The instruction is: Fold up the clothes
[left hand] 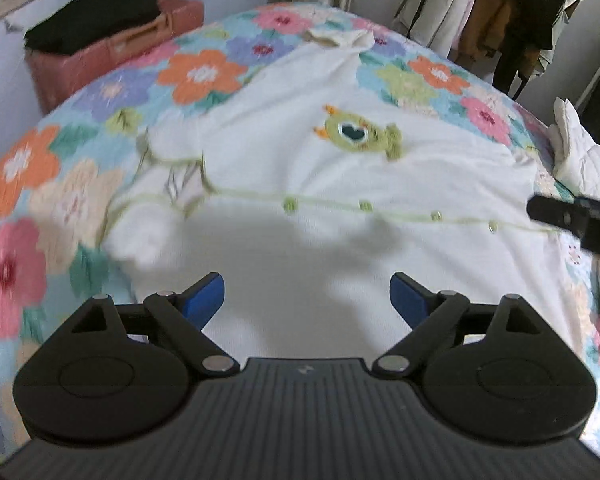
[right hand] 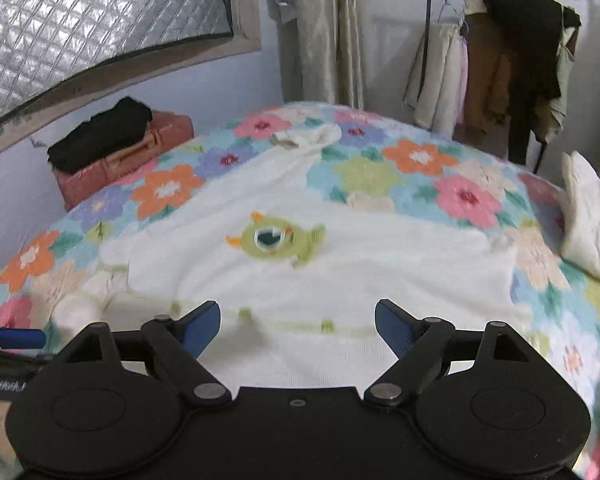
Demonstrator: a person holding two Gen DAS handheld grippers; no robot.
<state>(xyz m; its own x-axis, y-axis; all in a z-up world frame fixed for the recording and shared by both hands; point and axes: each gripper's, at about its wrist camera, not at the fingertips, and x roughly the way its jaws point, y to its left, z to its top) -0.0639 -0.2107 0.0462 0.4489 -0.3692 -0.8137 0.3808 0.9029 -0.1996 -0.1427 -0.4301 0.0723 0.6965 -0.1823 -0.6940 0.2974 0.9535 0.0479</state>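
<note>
A white knit cardigan [left hand: 300, 184] with a green monster patch [left hand: 360, 134] and green buttons lies spread on the flowered bedspread [left hand: 80, 200]. One sleeve reaches toward the far end of the bed. My left gripper [left hand: 306, 300] hovers above the cardigan's near part, jaws wide apart, nothing between them. In the right wrist view the same cardigan [right hand: 340, 272] and patch [right hand: 276, 240] lie ahead, and my right gripper [right hand: 298, 330] also stands open and empty above the button line. The right gripper's tip [left hand: 572, 216] shows at the left view's right edge.
A reddish case [right hand: 140, 152] with dark folded cloth [right hand: 100, 136] on top sits at the bed's far left by the wall. A white quilted pillow [right hand: 592, 220] lies at the right edge. A clothes rack [right hand: 500, 60] with hanging garments stands behind the bed.
</note>
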